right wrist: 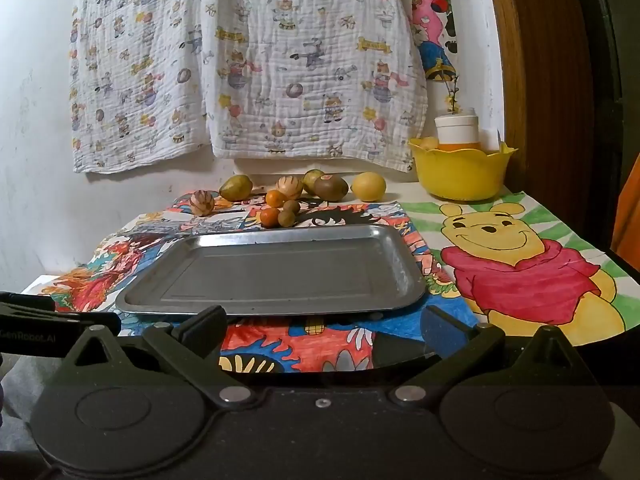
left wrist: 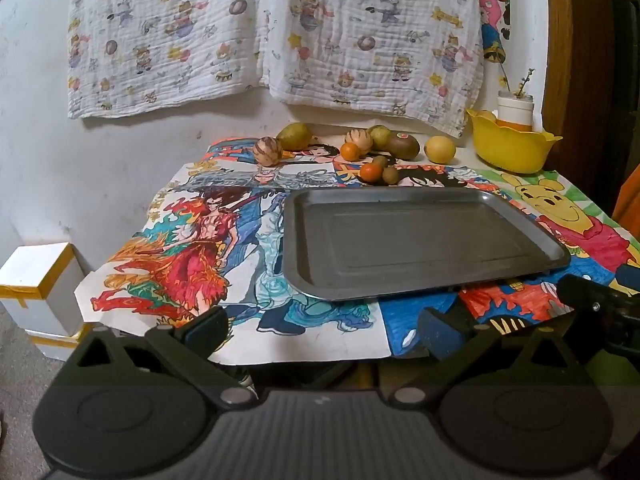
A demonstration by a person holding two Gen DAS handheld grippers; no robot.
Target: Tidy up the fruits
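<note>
An empty metal tray (left wrist: 420,244) (right wrist: 280,270) lies on the drawing-covered table. Behind it, near the wall, sit several fruits: a green pear (left wrist: 294,136) (right wrist: 236,187), two striped round fruits (left wrist: 267,151) (right wrist: 202,202), a kiwi (left wrist: 403,146) (right wrist: 330,187), a yellow lemon (left wrist: 439,149) (right wrist: 368,186), small oranges (left wrist: 370,171) (right wrist: 269,217) and small brown-green fruits (left wrist: 390,175) (right wrist: 286,218). My left gripper (left wrist: 324,330) is open and empty at the table's near edge. My right gripper (right wrist: 324,330) is open and empty in front of the tray.
A yellow bowl (left wrist: 510,148) (right wrist: 460,172) with a white-lidded jar behind it stands at the back right. A patterned cloth (left wrist: 272,32) hangs on the wall. White boxes (left wrist: 38,280) sit on the floor at left.
</note>
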